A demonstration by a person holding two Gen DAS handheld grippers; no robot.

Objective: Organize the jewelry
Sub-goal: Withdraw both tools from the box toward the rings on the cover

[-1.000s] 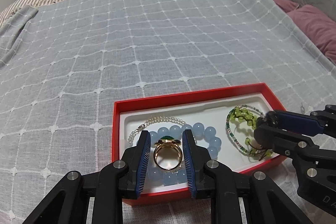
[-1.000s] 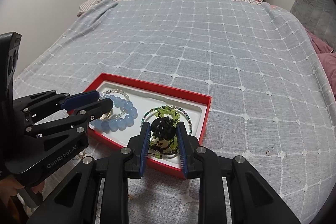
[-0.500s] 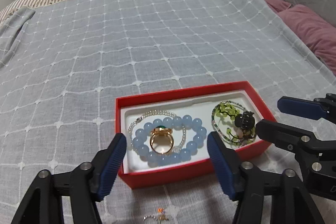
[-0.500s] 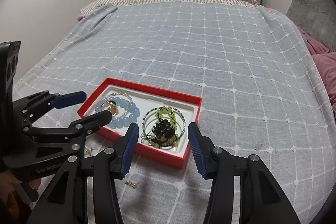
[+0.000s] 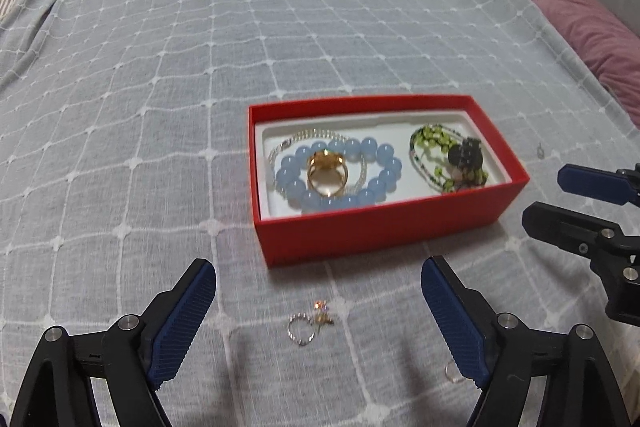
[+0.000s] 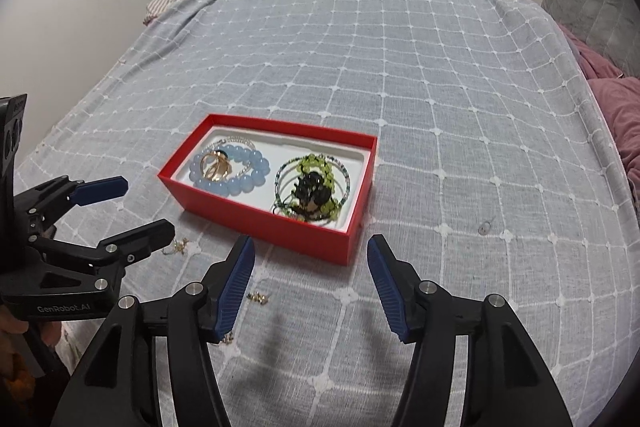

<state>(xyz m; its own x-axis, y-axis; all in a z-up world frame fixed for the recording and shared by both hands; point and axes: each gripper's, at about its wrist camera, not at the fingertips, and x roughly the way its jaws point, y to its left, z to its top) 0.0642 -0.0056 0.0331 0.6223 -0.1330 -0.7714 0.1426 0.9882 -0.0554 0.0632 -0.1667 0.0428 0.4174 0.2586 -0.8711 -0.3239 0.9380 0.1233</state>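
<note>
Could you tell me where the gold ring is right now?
The gold ring lies inside the blue bead bracelet, in the red box's left half.

A: The bedspread [image 5: 240, 39] is a matt woven cloth with raised white stitching in a grid. The red box [image 5: 384, 227] looks like smooth matt card, its white liner [image 5: 276, 203] faintly satin.

B: At nine o'clock inside it, the gold ring [image 5: 327, 174] is polished, shiny metal, and the blue beads [image 5: 384, 151] are glossy and translucent.

A: The left gripper [image 5: 319, 311] has matt black plastic arms, ribbed blue pads [image 5: 182, 323] and bright metal screws.
</note>
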